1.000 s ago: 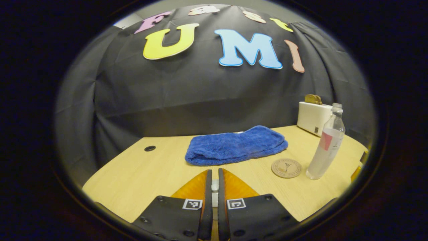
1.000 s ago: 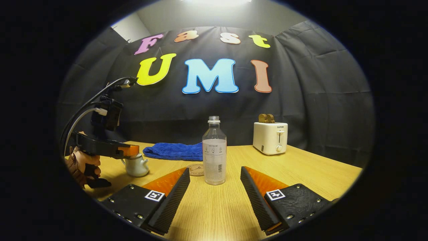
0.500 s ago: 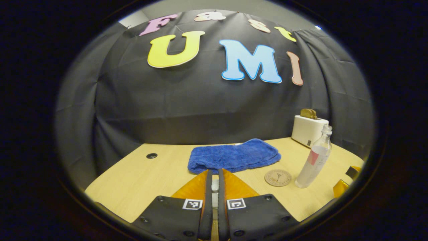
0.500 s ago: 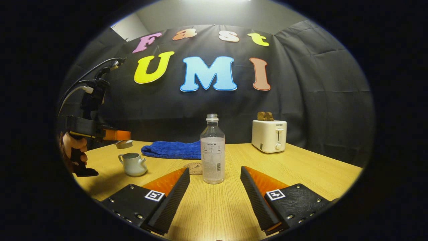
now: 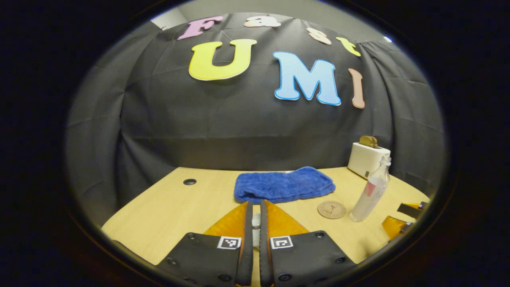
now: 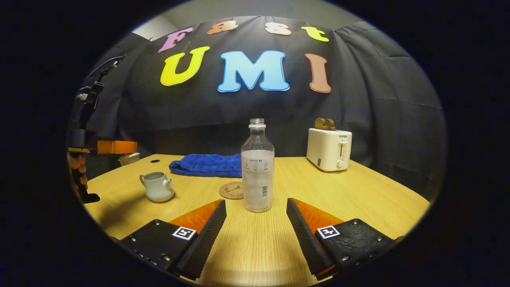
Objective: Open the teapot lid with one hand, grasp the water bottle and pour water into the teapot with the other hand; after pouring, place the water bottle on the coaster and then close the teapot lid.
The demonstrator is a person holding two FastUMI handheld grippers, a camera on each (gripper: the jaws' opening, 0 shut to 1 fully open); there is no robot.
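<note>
Here, left gripper view:
Left gripper: its two fingers stand pressed nearly together, pinching a small pale lid between them, held above the table.
Water bottle: upright toward the table's right edge, well off to the right of this gripper, uncapped.
Coaster: flat on the table just left of the bottle, between it and the gripper's fingers, bare.
Blue towel: folded, lying near the table's far edge, beyond the fingertips.
Toaster: at the far right corner, behind the bottle.
Right gripper: a part of it peeks in at the right edge, near the bottle.

Now, right gripper view:
Right gripper: jaws spread wide, holding nothing, low over the table's near edge.
Water bottle: standing straight ahead, just beyond the gap between the two fingers, touching neither.
Coaster: just left of and behind the bottle.
Teapot: on the left part of the table, lid off, its mouth uncovered.
Left gripper: raised above and left of the teapot, with the lid hanging at its fingertips, clear of the pot.
Hand: grips that gripper's handle at the table's left edge.
Toaster: toward the far right corner.
</note>
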